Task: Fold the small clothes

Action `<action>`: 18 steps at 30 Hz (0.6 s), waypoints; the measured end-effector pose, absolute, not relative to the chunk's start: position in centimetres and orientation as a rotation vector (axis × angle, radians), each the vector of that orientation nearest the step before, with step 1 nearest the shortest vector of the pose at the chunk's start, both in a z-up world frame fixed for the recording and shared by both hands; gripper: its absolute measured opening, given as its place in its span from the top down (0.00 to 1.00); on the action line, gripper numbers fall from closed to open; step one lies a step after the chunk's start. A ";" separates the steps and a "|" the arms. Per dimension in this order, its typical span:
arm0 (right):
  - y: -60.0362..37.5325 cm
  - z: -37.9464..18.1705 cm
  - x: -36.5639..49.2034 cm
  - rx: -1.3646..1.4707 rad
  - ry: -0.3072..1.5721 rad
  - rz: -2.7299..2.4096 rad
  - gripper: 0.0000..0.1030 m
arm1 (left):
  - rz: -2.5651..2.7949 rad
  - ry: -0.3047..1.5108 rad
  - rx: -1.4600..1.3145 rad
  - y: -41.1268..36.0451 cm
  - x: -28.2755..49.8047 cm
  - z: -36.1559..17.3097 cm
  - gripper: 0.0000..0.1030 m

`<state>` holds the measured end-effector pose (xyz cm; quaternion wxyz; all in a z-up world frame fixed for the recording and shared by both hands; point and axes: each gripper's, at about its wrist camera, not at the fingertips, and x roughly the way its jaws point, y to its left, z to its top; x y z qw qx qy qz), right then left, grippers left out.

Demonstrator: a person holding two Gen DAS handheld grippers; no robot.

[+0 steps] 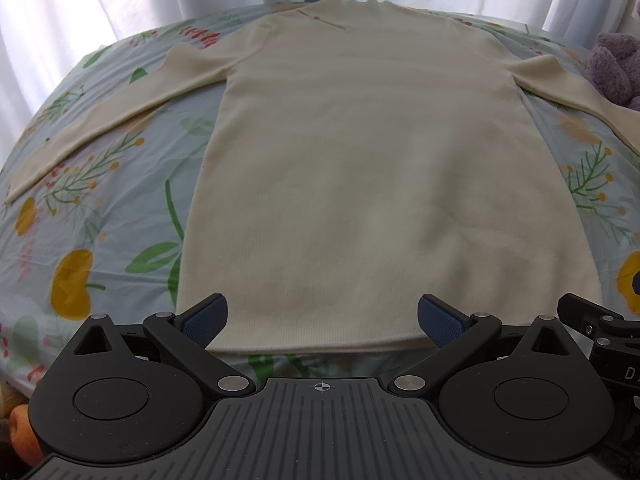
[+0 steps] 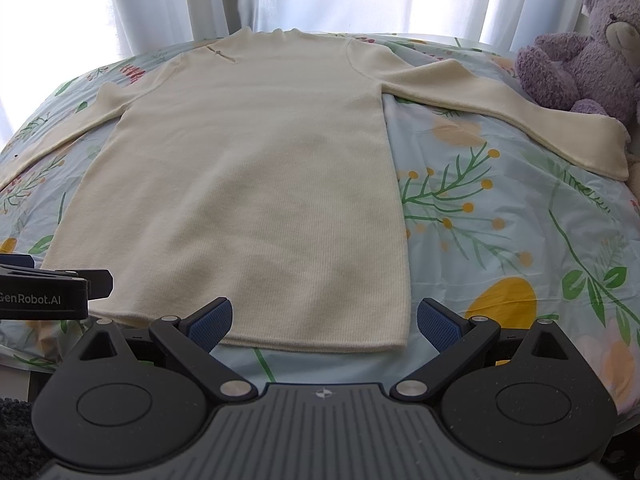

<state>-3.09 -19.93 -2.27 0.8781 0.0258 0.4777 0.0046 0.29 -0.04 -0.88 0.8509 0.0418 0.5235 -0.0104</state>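
White curtains (image 1: 120, 8) hang lit behind a bed covered by a pale blue floral sheet (image 1: 100, 208). Spread flat on that sheet lies a cream sweater (image 1: 360, 168), collar at the far end by the curtains, hem nearest the tools, both sleeves stretched out to the sides and angling back toward the near edge.

From the left wrist view, the left gripper (image 1: 322, 318) sits low at the near edge of the bed, its jaws wide apart and holding nothing. The blue pads (image 1: 204, 322) frame the hem: the sweater's near left corner is just ahead of the left finger, and the hem runs across the gap between the fingers. Whether the fingers touch the cloth cannot be told. Part of the right gripper's black body shows at the right edge of this view, just beside.

From the right wrist view, the right gripper (image 2: 324, 320) also sits low at the near edge, jaws spread and empty. The sweater's near right corner lies between its fingers, closer to the right one; the body of the garment extends ahead and to the left. The left gripper's black side, printed with white lettering, shows at the left edge. A purple teddy bear (image 2: 580, 60) sits ahead to the far right, beside the end of the right sleeve (image 2: 520, 112)
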 end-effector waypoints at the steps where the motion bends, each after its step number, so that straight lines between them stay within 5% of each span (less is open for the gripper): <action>1: -20.0 -2.3 -3.1 0.055 0.996 0.010 0.04 | -0.022 1.103 0.088 0.0 0.3 -0.9 0.00; 18: -20.3 -2.5 -3.3 0.069 0.995 0.016 0.04 | -0.021 1.104 0.090 -0.1 0.2 -0.9 0.00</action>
